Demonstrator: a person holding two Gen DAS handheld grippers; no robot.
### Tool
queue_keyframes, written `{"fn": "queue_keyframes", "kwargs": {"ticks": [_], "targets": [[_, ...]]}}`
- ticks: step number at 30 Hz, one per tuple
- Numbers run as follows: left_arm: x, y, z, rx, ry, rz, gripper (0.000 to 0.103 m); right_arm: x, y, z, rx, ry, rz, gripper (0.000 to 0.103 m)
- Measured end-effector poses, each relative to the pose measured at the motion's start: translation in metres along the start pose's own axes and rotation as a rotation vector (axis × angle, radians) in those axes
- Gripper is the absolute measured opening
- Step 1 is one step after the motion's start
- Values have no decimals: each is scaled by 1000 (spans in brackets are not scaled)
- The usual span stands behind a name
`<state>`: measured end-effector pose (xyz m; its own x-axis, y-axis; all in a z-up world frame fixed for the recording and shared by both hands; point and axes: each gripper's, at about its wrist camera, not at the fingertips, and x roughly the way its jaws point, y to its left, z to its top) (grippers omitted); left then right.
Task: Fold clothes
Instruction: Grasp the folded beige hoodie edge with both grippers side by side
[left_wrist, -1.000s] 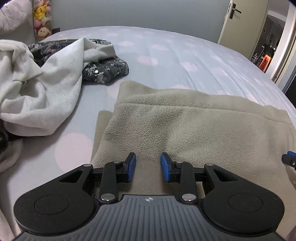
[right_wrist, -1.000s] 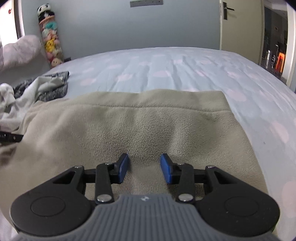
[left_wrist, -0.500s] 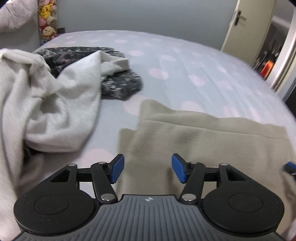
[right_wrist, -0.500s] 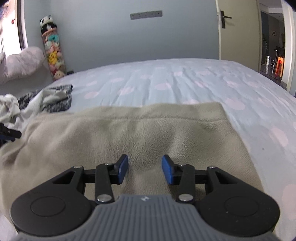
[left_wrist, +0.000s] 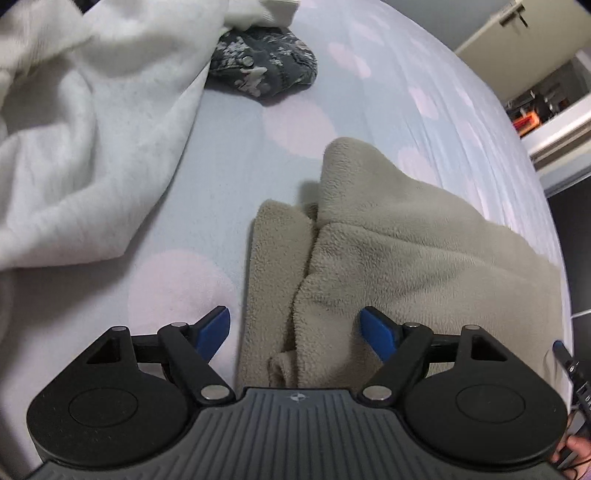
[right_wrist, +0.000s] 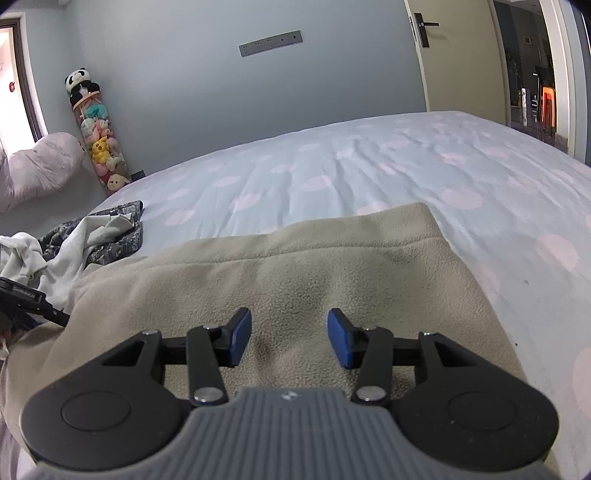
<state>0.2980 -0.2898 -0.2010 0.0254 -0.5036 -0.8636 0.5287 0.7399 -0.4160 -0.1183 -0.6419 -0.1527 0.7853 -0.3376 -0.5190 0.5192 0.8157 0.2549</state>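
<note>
While the fleece (left_wrist: 406, 258) is lying doubled over under both spread, empty jaws, the white top (left_wrist: 85, 122) and dark garment (left_wrist: 266, 70) beyond the left gripper (left_wrist: 295, 334) are waiting crumpled.

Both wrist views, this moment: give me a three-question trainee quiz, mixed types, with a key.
1. True or false: the left gripper is clamped on the beige fleece.
2. Which lies partly over the dark floral garment? A) white sweatshirt B) pillow C) plush toy
3. Fill in: the right gripper is ____, over the fleece.

Key: 1 false, its jaws are open; 2 A; 3 open.
</note>
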Motion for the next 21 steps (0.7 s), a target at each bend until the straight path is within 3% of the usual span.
{"fn": "queue_keyframes", "kwargs": {"ticks": [4,7,12,15,21], "targets": [[4,-9,-2,18,-12,15,62,2,-5,1,10,5,8,50],[5,-16,-2,27,-13,36,57,-4,-19,10,49,19,32,50],[6,-22,-1,19,-3,75,56,-15,-41,24,115,41,71,52],[5,-27,0,29,6,100,56,-21,-55,32,155,54,95,65],[6,-28,-1,26,10,109,55,-29,-96,51,186,118,112,73]]}}
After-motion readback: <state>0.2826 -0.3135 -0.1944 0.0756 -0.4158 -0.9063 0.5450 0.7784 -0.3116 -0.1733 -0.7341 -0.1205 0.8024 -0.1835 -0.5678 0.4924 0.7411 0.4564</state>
